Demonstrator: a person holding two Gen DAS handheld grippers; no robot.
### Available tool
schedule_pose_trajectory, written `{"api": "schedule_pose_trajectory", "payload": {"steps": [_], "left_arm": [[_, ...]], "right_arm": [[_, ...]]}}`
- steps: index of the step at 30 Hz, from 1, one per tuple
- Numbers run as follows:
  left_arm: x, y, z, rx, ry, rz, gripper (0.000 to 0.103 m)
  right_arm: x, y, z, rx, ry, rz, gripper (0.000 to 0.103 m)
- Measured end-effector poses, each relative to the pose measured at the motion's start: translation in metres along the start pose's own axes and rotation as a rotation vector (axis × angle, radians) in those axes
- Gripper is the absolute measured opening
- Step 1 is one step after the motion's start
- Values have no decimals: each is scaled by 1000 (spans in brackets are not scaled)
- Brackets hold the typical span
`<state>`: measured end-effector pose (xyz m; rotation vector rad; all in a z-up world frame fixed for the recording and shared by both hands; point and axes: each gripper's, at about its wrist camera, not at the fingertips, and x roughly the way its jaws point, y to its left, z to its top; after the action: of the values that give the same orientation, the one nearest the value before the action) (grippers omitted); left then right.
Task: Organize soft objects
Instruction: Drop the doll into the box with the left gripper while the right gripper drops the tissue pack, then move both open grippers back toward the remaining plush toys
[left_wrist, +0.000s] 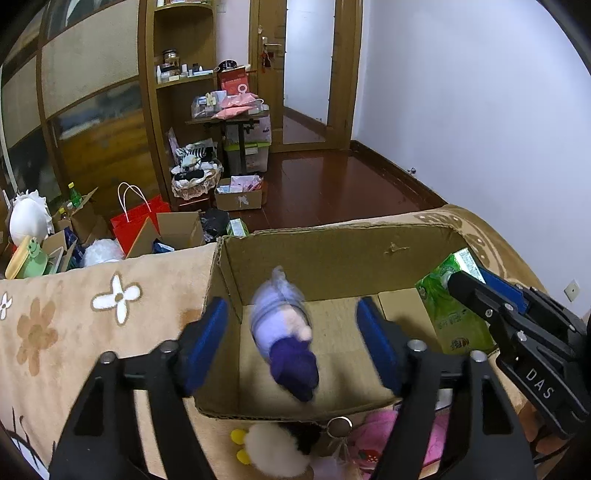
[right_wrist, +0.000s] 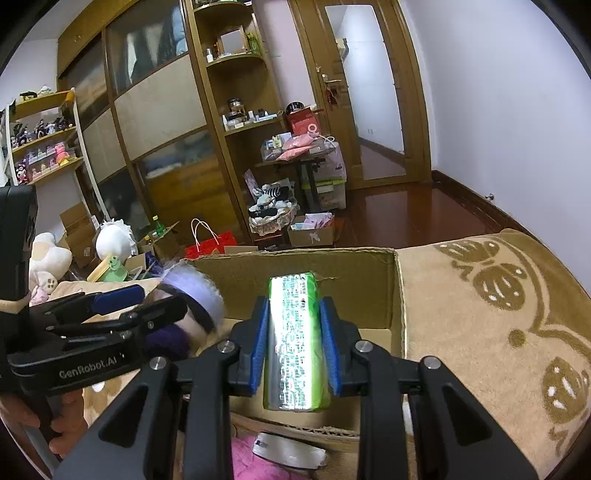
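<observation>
Left wrist view. Left gripper (left_wrist: 291, 343) fingers spread wide, nothing pressed between the blue pads (left_wrist: 207, 339). A purple plush doll (left_wrist: 286, 332) sits in the gap between them, clear of both pads and blurred; it looks to be dropping into the cardboard box (left_wrist: 332, 254) below, though I cannot tell whether it has reached the floor of the box. Gripper angled down over the near left part of the box. Beyond the right finger, the right gripper (left_wrist: 458, 282) reaches in from the side, carrying a green tissue pack (left_wrist: 448, 314). Near side of the fingers, outside the box: a white fluffy toy (left_wrist: 273, 446) and a pink cloth (left_wrist: 373, 439) lying on the flowered blanket (left_wrist: 74, 325).

Right wrist view. Right gripper (right_wrist: 295, 343) fingers drawn close, both pads squeezing the long sides of the tissue pack (right_wrist: 293, 339), which runs straight out along them. It hangs above the open box (right_wrist: 369, 266), tilted downward. Left gripper (right_wrist: 155, 306) lies off the left finger, the doll (right_wrist: 192, 302) at its tips.

Judged step: plush release underway, tissue pack next. Next move calls for lowering the pack into the right half of the box, then parting the fingers.
</observation>
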<state>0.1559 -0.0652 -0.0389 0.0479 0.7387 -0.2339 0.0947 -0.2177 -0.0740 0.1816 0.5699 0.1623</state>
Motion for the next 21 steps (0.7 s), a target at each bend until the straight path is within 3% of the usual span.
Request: {"api": "schedule_pose_trajectory", "payload": {"steps": [10,12,21], "left_arm": [[-1,-6,-3,40,9,37,82],[-4,-6,-3,48,0,50,86],[-25,6,-6,4,19,92,97]], "right_arm": [[-2,-8,-1,54,6,14,37],[-6,-7,-1,60,-5,14,53],[-33,-2,3,60,-36,4,92]]}}
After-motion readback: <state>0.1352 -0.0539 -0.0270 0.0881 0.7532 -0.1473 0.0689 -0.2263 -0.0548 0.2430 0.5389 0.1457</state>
